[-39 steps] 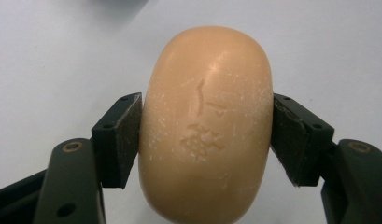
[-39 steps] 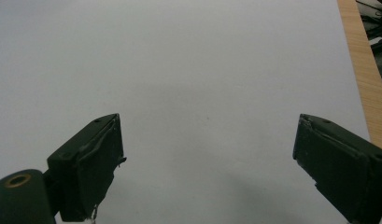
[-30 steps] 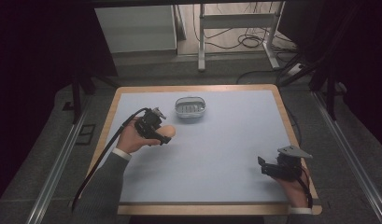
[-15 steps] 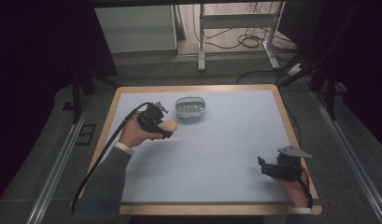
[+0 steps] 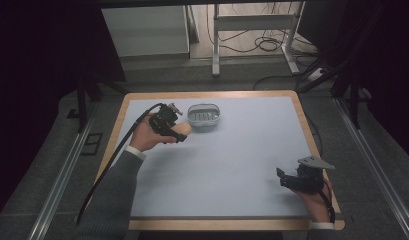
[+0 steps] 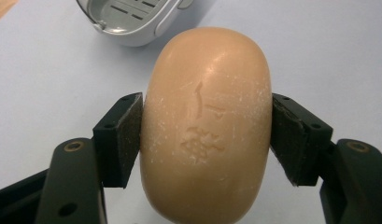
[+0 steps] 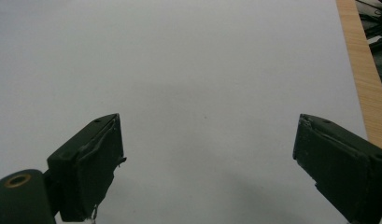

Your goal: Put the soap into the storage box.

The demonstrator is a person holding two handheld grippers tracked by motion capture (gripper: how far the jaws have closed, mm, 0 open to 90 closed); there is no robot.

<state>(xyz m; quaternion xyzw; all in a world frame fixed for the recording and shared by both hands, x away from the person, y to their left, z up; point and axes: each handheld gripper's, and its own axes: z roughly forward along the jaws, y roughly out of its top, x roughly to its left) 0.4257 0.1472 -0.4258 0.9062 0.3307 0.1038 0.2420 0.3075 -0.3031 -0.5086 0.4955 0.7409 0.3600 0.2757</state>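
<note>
One wide table [image 5: 242, 170] with a pale blue-grey top and a wooden rim carries everything here, and most of its surface lies bare. Next in size is the soap dish [image 5: 203, 115], a grey oval tray with a slotted floor, standing near the far edge, left of the middle; the left gripper view shows its rim [image 6: 132, 23] just beyond the bar.

Then comes the left gripper [image 5: 178, 131], held in the person's left hand just beside the dish on its near left. Its jaws have just been closing and are clamped on the soap [image 6: 207, 126], a peach-coloured oval bar with a stamped mark on its face, lifted clear of the table. The pads [image 6: 128, 135] press on the two long flanks, about the middle of the bar's length.

Far off at the near right corner, the right gripper [image 5: 287, 181] rests low over the table with its jaws wide apart [image 7: 207, 154] and nothing between them.

By my judgement the bar is firm, fairly light and dry, with a faint powdery bloom. Its curved sides could let it squirt out forwards under a hard squeeze. A hold across the widest middle, as now, looks soundest; a grip nearer either rounded end would be likelier to slip.
</note>
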